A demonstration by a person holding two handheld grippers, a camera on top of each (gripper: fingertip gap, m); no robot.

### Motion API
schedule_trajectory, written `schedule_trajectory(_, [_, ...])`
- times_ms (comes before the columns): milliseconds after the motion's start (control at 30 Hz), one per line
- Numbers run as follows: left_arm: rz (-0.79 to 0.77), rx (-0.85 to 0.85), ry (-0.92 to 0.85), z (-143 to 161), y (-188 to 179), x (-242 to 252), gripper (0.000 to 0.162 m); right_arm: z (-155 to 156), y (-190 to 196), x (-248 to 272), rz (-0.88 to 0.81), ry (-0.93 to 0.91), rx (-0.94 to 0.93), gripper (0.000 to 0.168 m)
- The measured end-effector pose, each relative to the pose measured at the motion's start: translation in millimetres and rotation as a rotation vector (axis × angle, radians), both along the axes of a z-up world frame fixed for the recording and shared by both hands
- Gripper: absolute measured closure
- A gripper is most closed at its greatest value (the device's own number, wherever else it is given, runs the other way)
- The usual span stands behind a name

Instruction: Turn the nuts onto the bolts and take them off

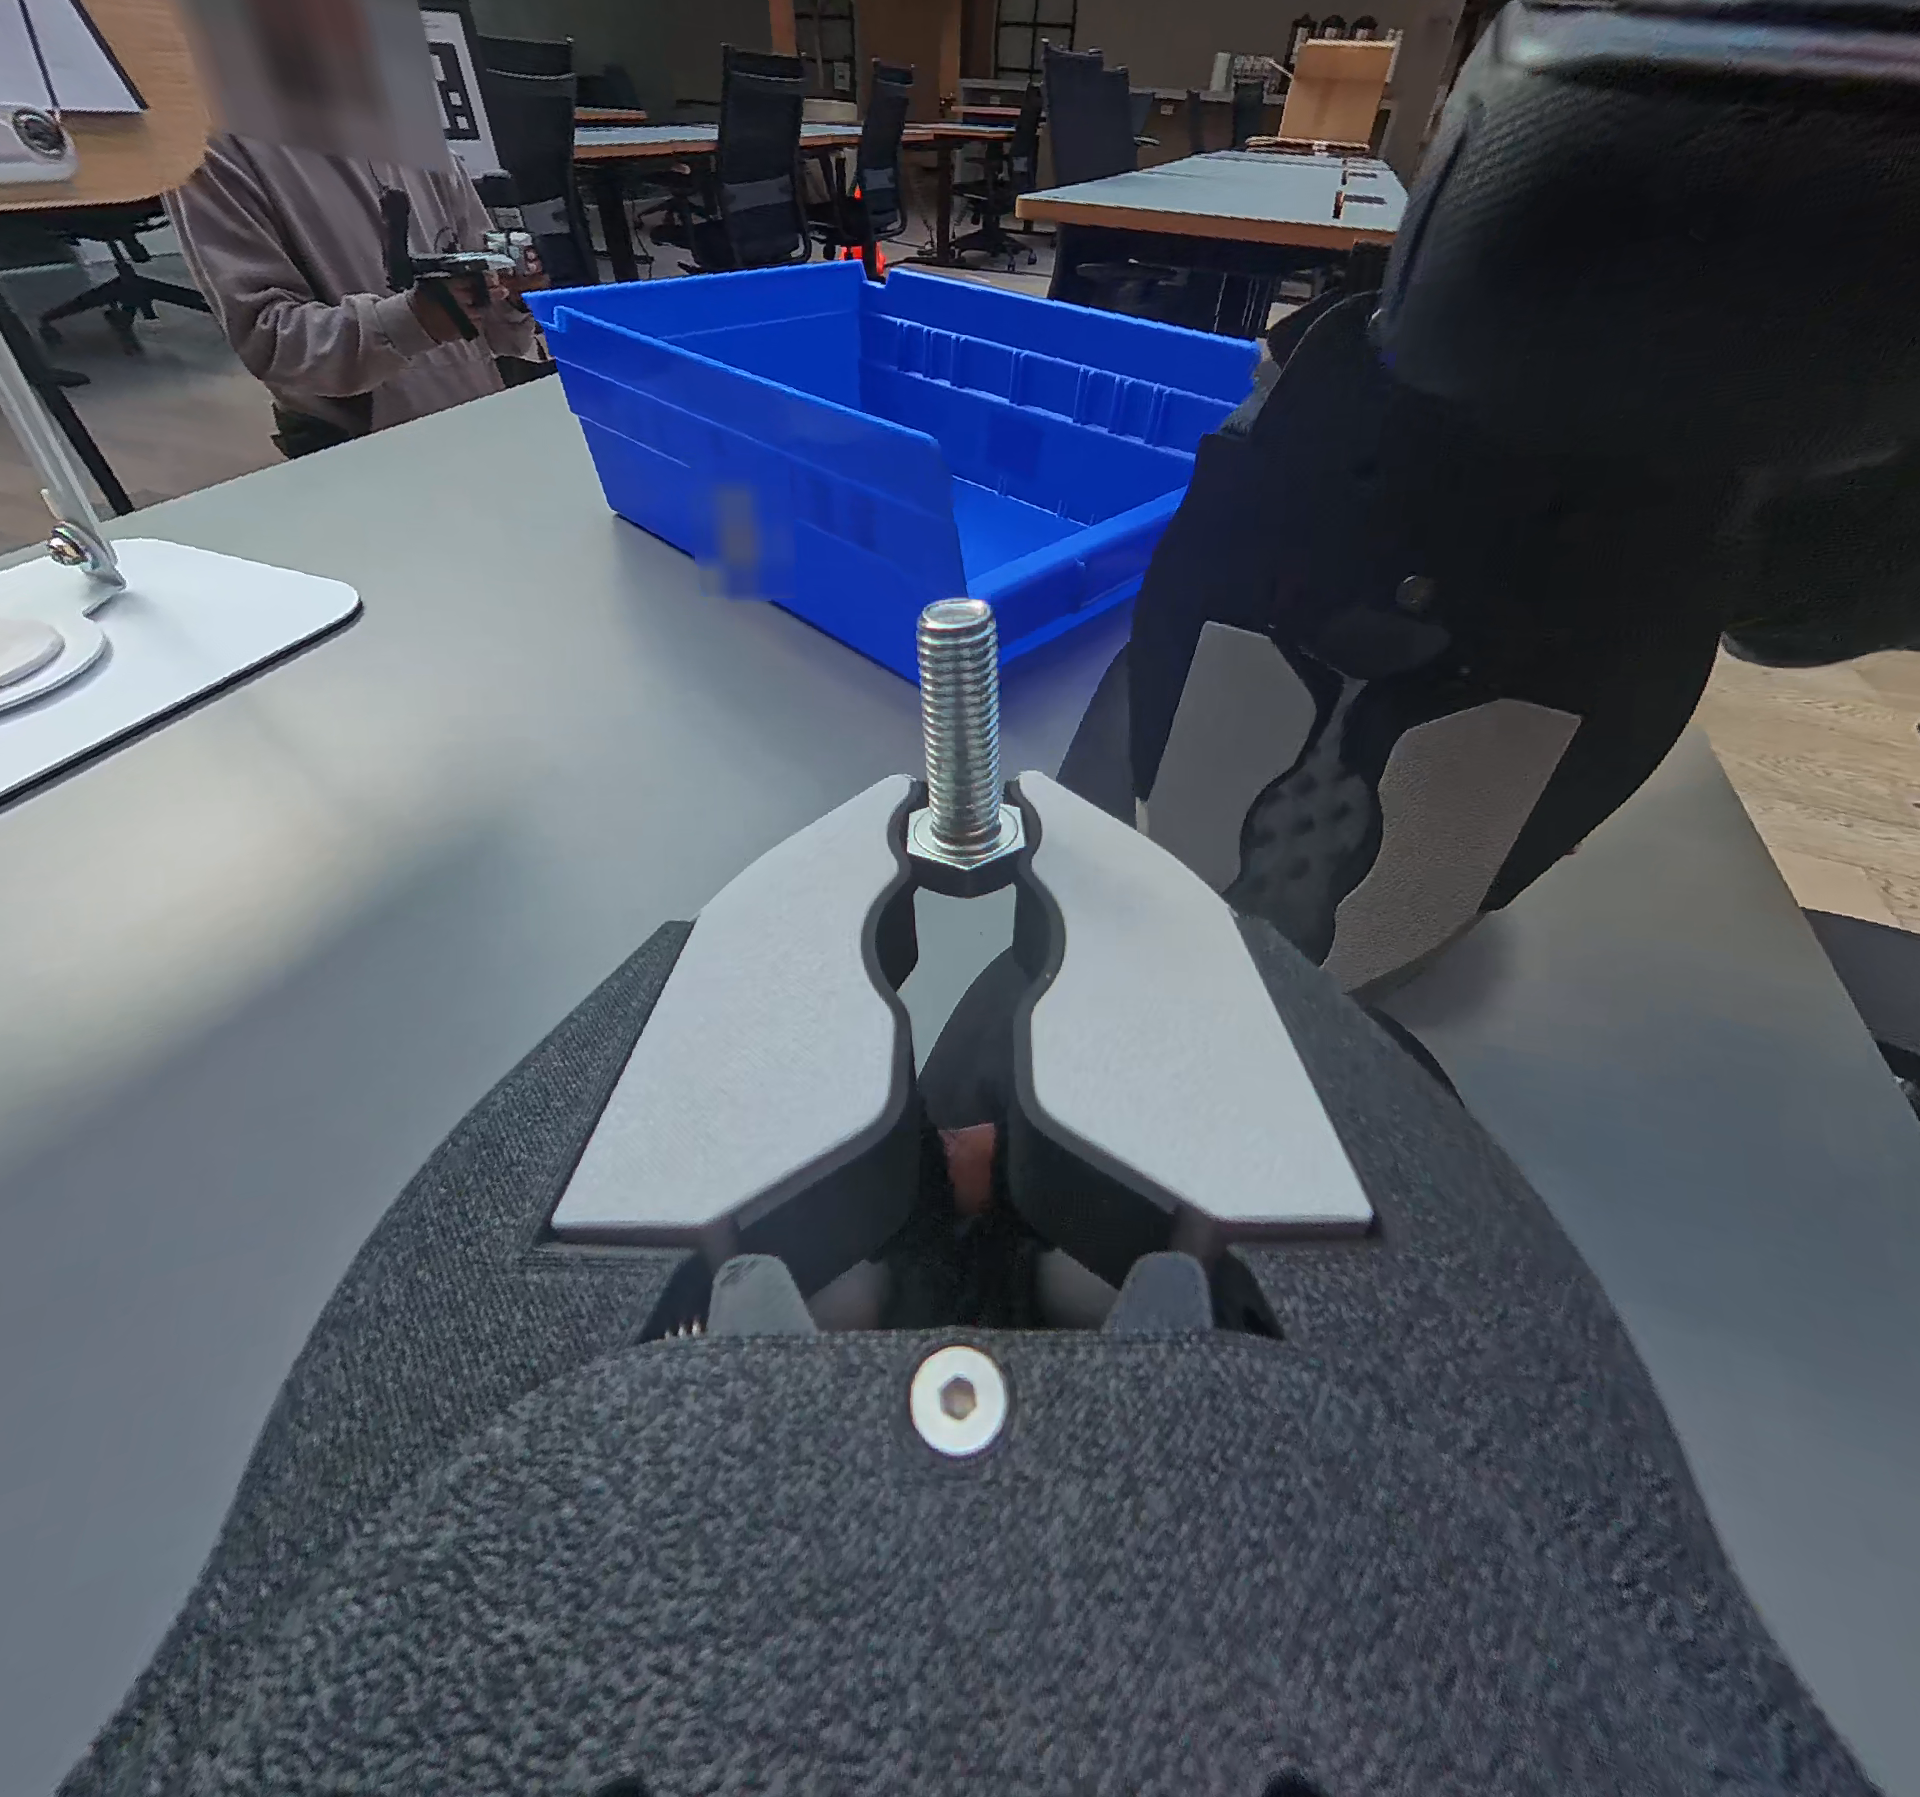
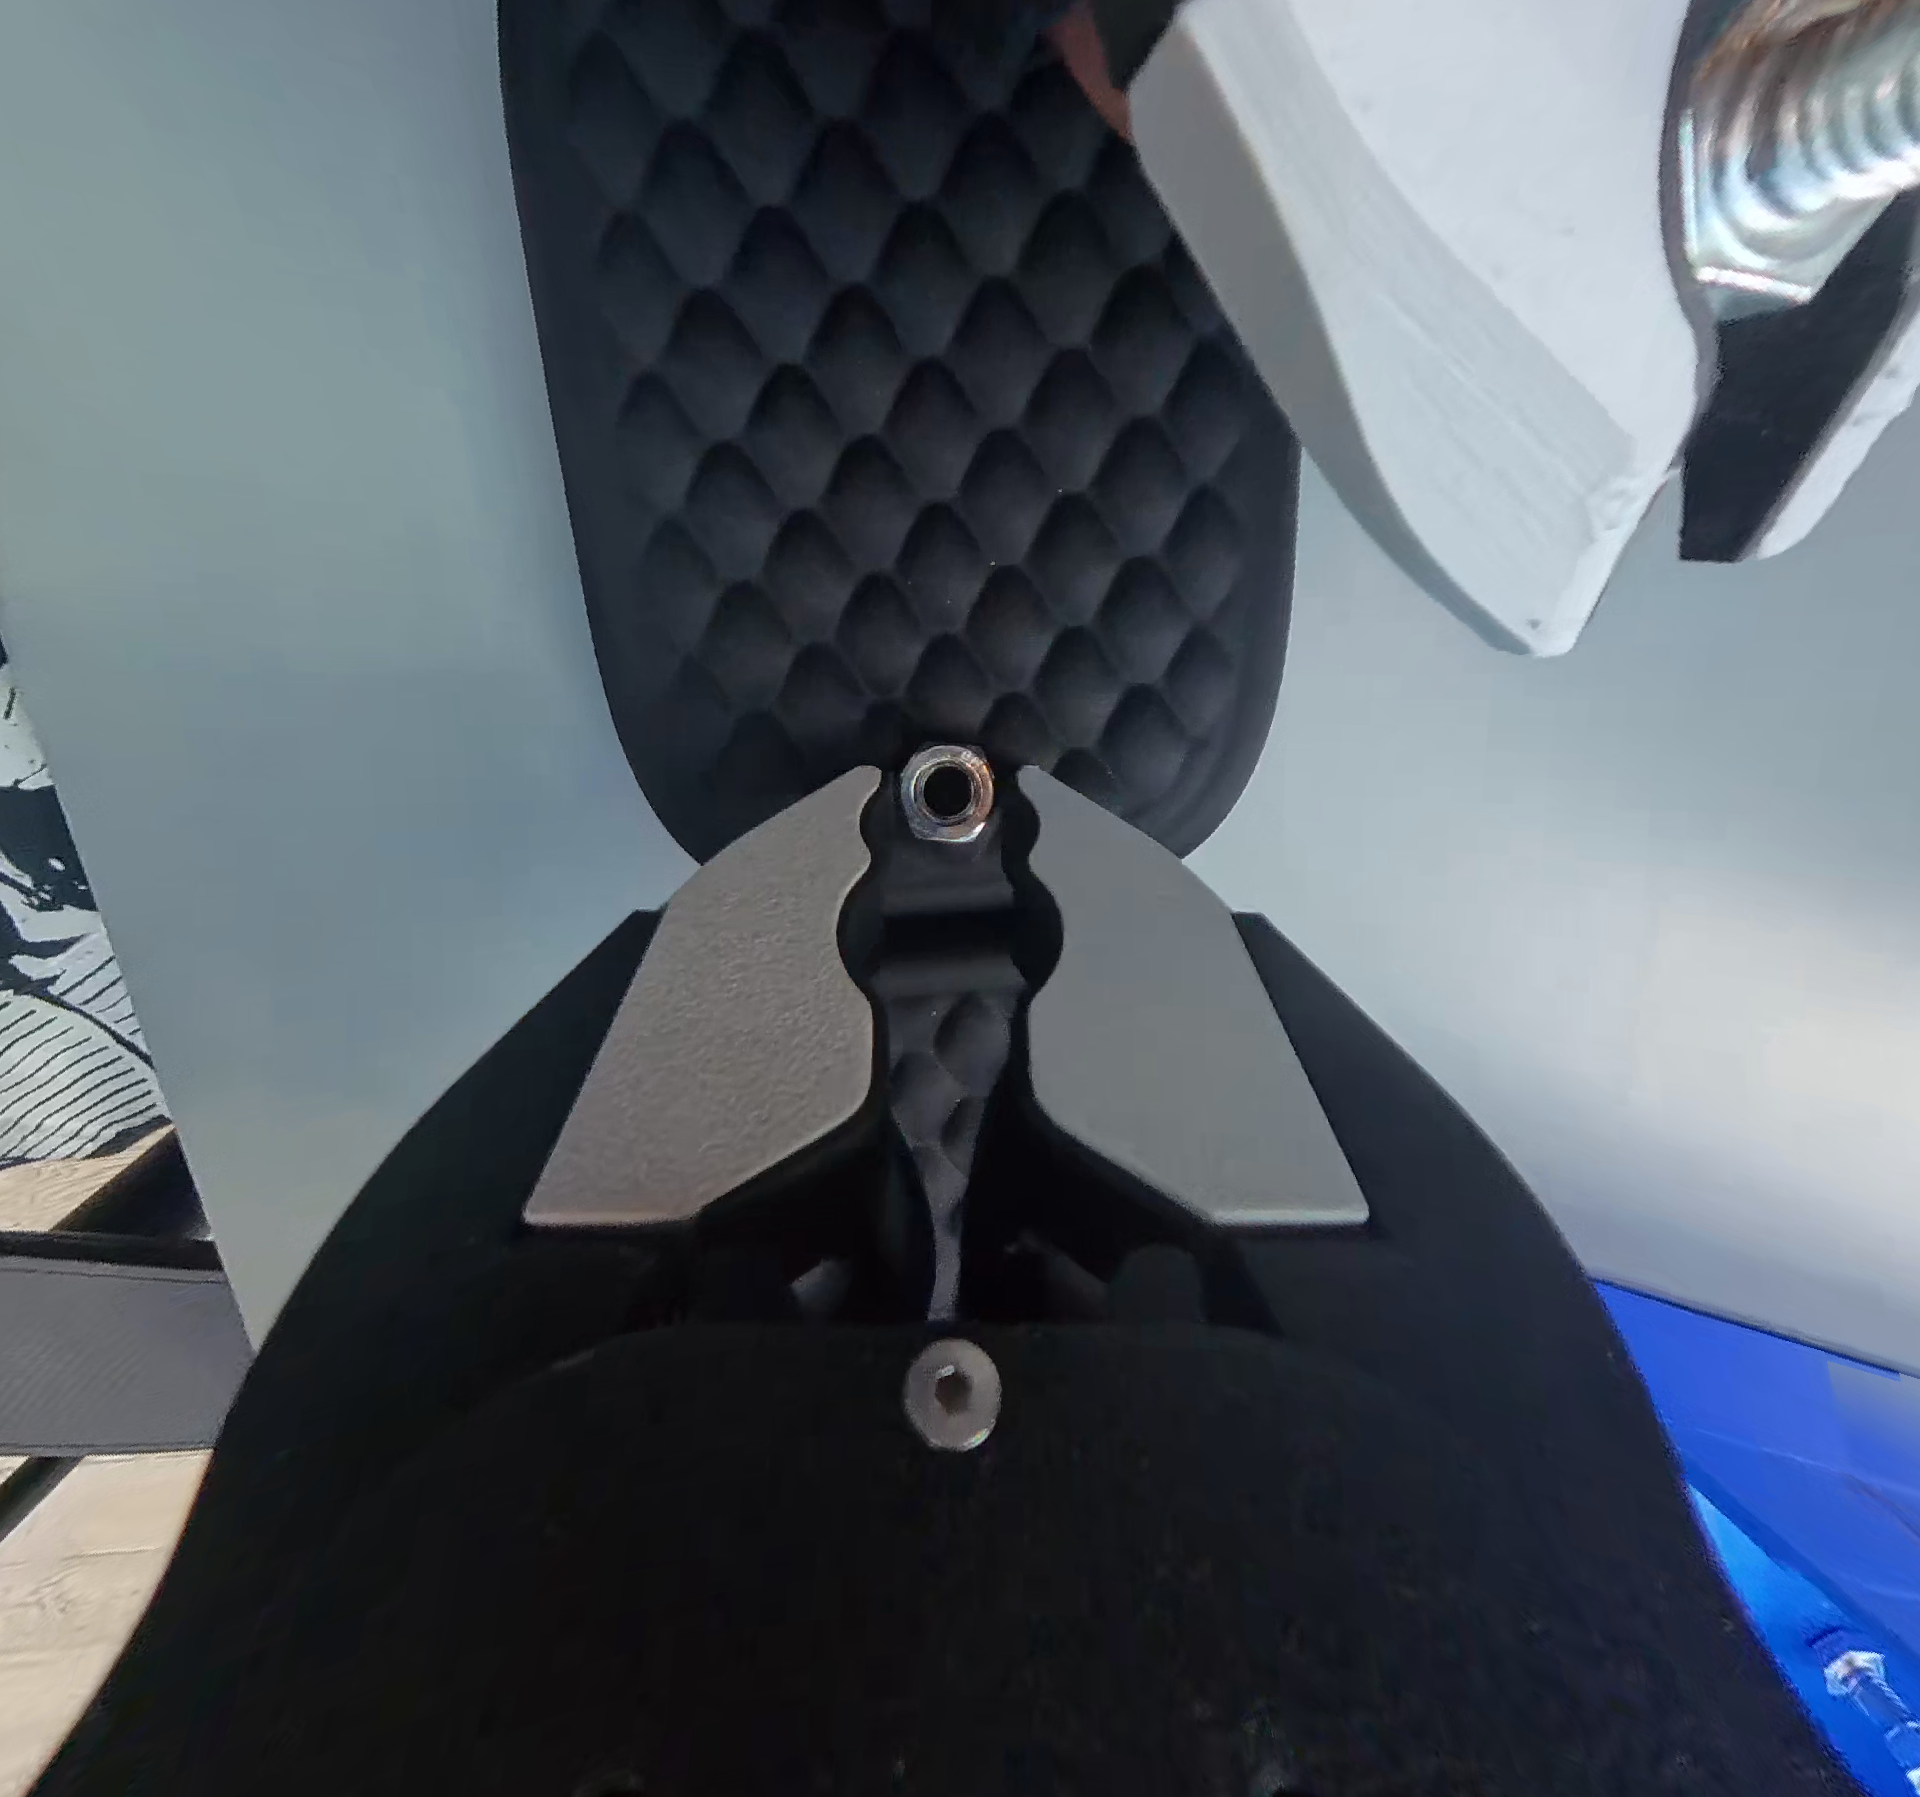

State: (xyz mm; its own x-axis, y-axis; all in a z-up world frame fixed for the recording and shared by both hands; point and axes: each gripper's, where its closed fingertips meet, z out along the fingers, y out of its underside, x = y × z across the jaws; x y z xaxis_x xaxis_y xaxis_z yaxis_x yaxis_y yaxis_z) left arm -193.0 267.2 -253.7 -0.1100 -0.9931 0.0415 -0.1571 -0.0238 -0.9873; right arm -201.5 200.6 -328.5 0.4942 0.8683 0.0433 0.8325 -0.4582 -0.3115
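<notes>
Left gripper (image 1: 964,817) clamps upright bolt (image 1: 958,708) | right gripper (image 2: 943,802) pinches nut (image 2: 942,797) | no legible writing

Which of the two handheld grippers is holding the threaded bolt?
The left gripper: its grey fingers clamp the silver bolt by its hexagonal head, threads pointing up. The right gripper holds only a small silver nut.

Blue bin (image 1: 894,438) just behind upright bolt (image 1: 958,719).
</notes>
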Motion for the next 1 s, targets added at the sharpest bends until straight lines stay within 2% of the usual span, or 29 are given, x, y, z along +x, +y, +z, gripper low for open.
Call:
schedule_trajectory(100, [-0.053,0.020,0.017,-2.3,-7.6,-0.2,0.148,20.0,1.6,2.5,0.053,0.022,0.041,0.151])
schedule_trajectory(267, [-0.218,0.081,0.068,-11.2,-31.8,-3.4,0.148,107.7,10.7,-7.5,0.243,0.156,0.177,0.151])
schedule_trajectory(367, [-0.288,0.105,0.088,-15.3,-41.7,-6.0,0.148,135.7,12.5,-21.9,0.431,0.164,0.203,0.150])
schedule_trajectory(467, [-0.334,0.118,0.094,-16.9,-47.8,-8.5,0.148,128.3,17.4,-26.5,0.573,0.085,0.155,0.150])
schedule_trajectory(600, [-0.379,0.121,0.078,-15.5,-52.8,-11.9,0.149,116.2,20.8,-30.9,0.683,0.081,0.080,0.150])
schedule_trajectory(1000, [-0.410,0.088,0.033,-8.7,-53.9,-15.9,0.149,107.7,24.5,-35.5,0.767,0.132,0.043,0.150])
